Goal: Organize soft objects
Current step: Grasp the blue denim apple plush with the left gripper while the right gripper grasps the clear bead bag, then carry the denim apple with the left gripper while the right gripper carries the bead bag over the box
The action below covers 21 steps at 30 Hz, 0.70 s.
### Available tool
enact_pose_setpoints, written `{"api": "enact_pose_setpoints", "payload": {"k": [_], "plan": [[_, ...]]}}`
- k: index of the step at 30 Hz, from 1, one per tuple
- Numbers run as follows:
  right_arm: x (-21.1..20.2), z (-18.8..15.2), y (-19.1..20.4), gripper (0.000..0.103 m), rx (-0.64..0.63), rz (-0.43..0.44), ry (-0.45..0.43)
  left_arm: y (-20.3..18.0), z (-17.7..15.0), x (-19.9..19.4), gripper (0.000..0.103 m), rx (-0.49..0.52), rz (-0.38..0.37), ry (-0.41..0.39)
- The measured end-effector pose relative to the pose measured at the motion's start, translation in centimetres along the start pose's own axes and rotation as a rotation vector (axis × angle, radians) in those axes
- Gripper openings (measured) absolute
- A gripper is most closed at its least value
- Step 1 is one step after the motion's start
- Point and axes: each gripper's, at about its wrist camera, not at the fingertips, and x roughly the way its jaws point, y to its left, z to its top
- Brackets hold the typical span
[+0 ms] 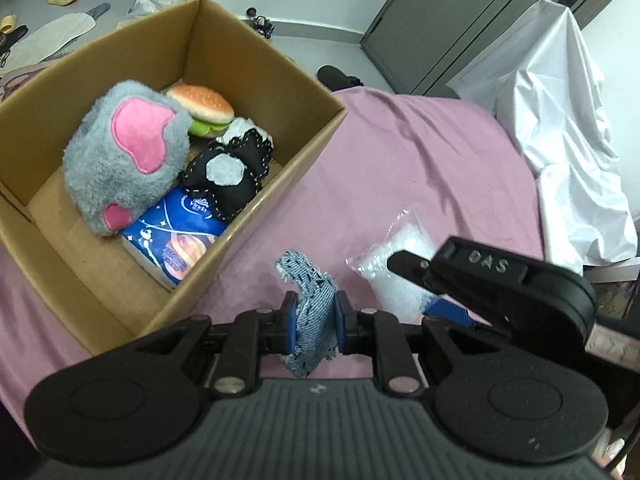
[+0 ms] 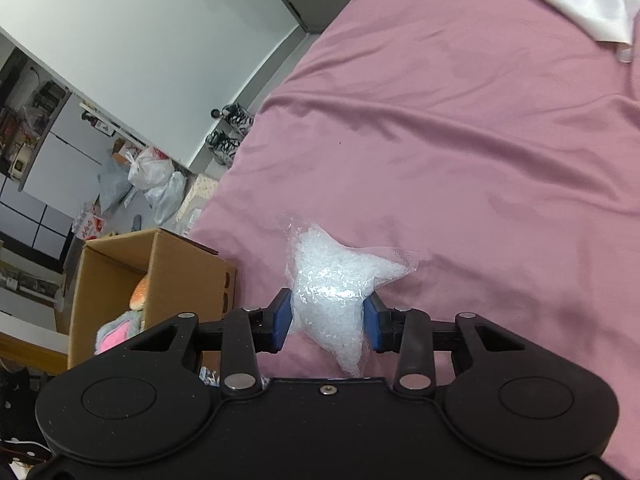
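Box [image 1: 256,152]: cardboard, open top, sits on the pink bed sheet [image 1: 400,168], ahead-left of the left tool.
In box already: grey-pink plush [image 1: 128,160], burger toy [image 1: 204,106], black-white stuffed piece [image 1: 228,168], blue tissue pack [image 1: 176,240]. 4 soft things stowed, so looks well past halfway (my read).
Left tool [image 1: 316,316]: pads pressed tight on a denim scrap [image 1: 310,300]; cloth sticks up above the pads and hangs below them. Seems clear of the sheet, can't be sure.
Right tool [image 2: 328,320]: pads pinching a clear bead bag [image 2: 336,288] from both sides; plastic bulges between them. Front of the bag pokes out ahead of the tool, its tail droops back toward the tool body. Whether the tail touches the sheet: can't tell.
Tools vs each other: right tool sits just right of the left one in the left wrist view, both near the box's near-right corner.
Left on bed: apart from those 2 held items, no other loose soft thing shows on the sheet ahead of either tool.
White sheet [image 1: 568,140]: draped far right of the tools, prob not part of the job.
To do (guess): carry denim + bead bag over the box rim, drop both in. Then likely done.
Risk: the bead bag is slick and could slip out of the pinch.
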Motion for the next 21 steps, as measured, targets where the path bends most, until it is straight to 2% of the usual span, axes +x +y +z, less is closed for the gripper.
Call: {"api": "enact_pose_setpoints", "payload": {"k": [7, 21], "plan": [[-3.7, -1.1, 0.8, 0.037, -0.026, 0.035, -0.069, -0.2, -0.1, -2.5, 0.017, 0.014, -0.031, -0.024], [-6.9, -1.8, 2.6, 0.037, -0.030, 0.088, -0.170, -0.1, 0.5, -7.8, 0.017, 0.083, -0.093, -0.097]]}}
